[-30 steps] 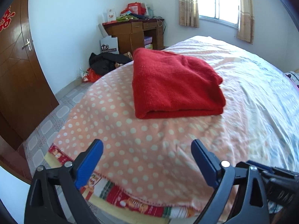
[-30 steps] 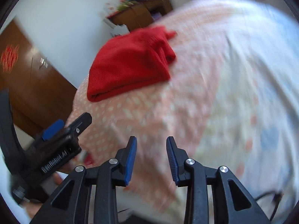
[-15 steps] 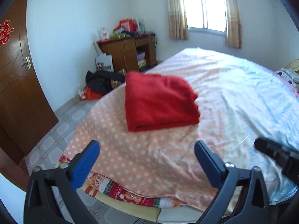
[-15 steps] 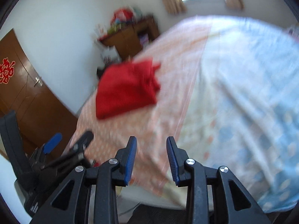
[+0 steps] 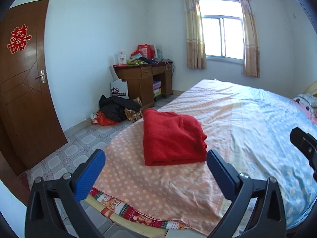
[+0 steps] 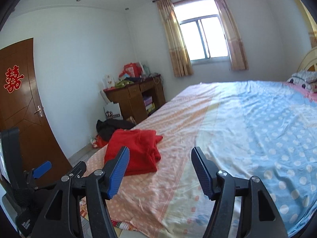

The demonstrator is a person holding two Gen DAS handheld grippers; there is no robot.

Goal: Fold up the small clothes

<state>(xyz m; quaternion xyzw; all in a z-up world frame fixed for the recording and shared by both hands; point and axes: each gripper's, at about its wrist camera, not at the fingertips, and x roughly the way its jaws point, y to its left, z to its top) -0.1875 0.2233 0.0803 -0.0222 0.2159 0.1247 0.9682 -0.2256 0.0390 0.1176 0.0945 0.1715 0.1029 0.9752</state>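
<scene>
- Left wrist view: the left hand-held gripper (image 5: 155, 167) hangs off the foot edge of the bed (image 5: 247, 123), its blue-padded fingers (image 5: 90, 175) spread wide with nothing between them.
- The folded red garment (image 5: 171, 136) lies on the pink dotted part of the bed cover, near the foot edge and toward the bed's left side; its thick folded edge faces the camera and it touches neither gripper.
- Only this view shows a strip of patterned red fabric (image 5: 138, 218) under the cover's hem, and the black tip of the right hand-held gripper (image 5: 305, 146) at the right border, over the blue part of the cover.
- Around it: a brown door (image 5: 25, 91) with a red paper cutout (image 5: 18, 39), a dark pile of clothes (image 5: 116, 108) on the tiled floor, a cluttered wooden desk (image 5: 144, 81), a curtained window (image 5: 221, 38).
- Right wrist view: the right hand-held gripper (image 6: 159, 170) is also open and empty, held above the foot edge.
- Its left finger (image 6: 118, 170) covers the near left corner of the red garment (image 6: 138, 148); from this side a loose flap shows, poking out at the garment's far right.
- This view alone shows the left hand-held gripper (image 6: 42, 166) from the side, low at the left border, and more of the pillow (image 6: 303, 79) and headboard (image 6: 308, 59) at the far right.
</scene>
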